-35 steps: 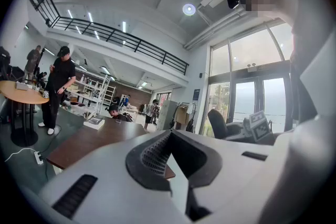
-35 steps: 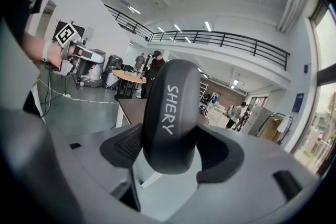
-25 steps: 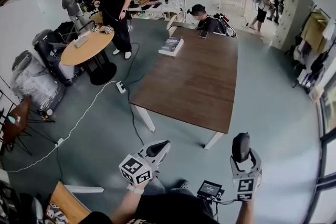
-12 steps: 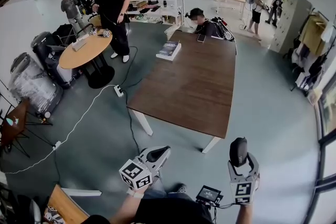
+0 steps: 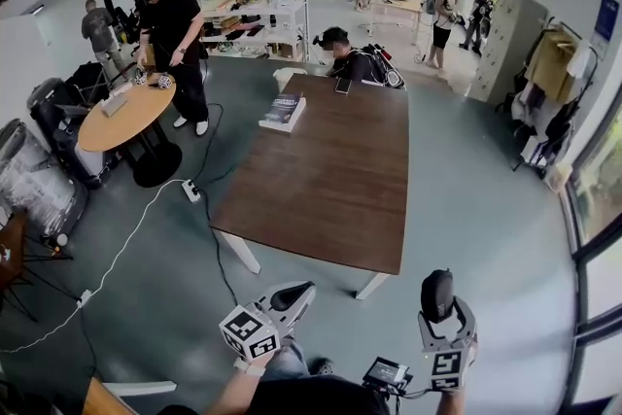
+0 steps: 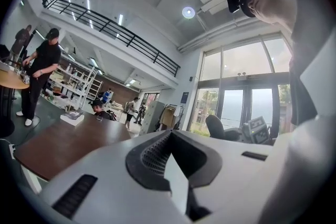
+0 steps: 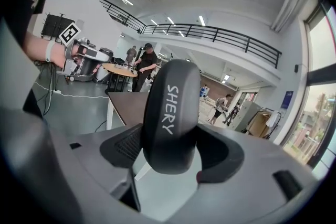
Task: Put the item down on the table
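Observation:
My right gripper (image 5: 439, 298) is shut on a black, rounded oval item (image 5: 437, 287) and holds it upright in the air, short of the table's near edge. In the right gripper view the item (image 7: 170, 113) fills the space between the jaws and bears the white print "SHERY". The long brown table (image 5: 321, 175) stretches away ahead of me. My left gripper (image 5: 297, 293) hangs level with the right one, jaws shut with nothing between them (image 6: 170, 136). It also shows in the right gripper view, the left gripper (image 7: 86, 52) off to the left.
A book (image 5: 282, 110) and a phone (image 5: 342, 86) lie at the table's far end, where a person (image 5: 345, 58) sits. A round wooden table (image 5: 121, 117) with a standing person (image 5: 175, 44) is at the left. A white cable with a power strip (image 5: 191, 191) runs over the floor.
The head view has swung, so the table sits slightly further left and lower. Both grippers stay low in the picture. The right one still holds the black item.

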